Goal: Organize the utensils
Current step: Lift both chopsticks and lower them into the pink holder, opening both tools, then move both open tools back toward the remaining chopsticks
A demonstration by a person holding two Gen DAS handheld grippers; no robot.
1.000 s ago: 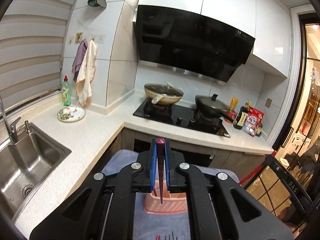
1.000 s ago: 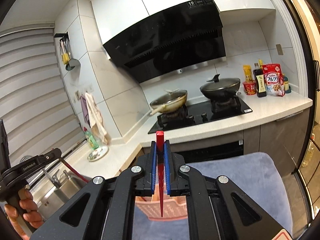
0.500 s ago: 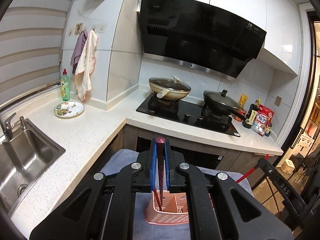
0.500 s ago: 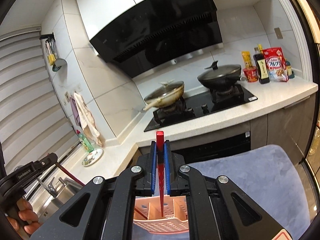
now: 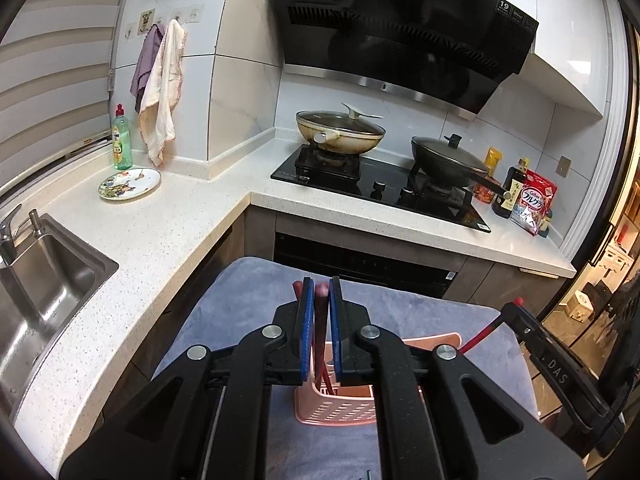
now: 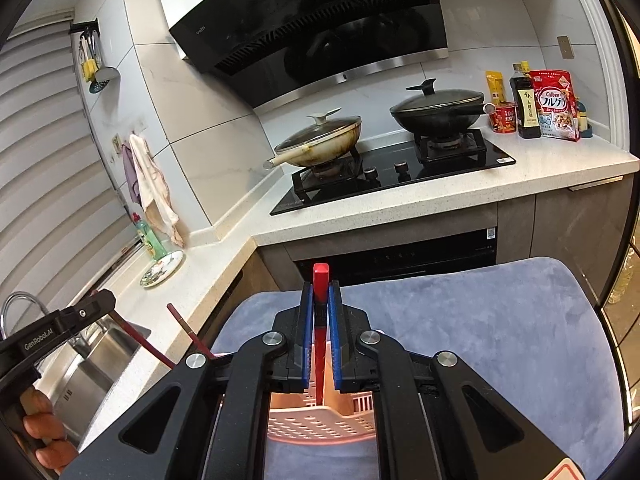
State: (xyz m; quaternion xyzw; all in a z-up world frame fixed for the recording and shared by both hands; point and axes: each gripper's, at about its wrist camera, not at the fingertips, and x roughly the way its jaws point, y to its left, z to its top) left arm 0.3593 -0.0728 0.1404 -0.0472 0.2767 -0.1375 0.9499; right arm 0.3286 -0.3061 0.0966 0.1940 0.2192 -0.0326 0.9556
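Once lowered toward the pink basket (image 5: 344,412) over the past second, found clenched on one red stick apiece: left gripper (image 5: 320,292) on the left chopstick (image 5: 321,320), right gripper (image 6: 320,292) on the right chopstick (image 6: 319,344). Noted basket standing on the blue-covered table (image 5: 248,304); formerly below the tips, now entered by both, the right one beside a divider. Judged insertion under way, release outstanding. Cannot tell whether either tip touches the basket floor.

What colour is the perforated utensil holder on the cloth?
Pale pink utensil holder, with slotted walls; clearest in the right wrist view.
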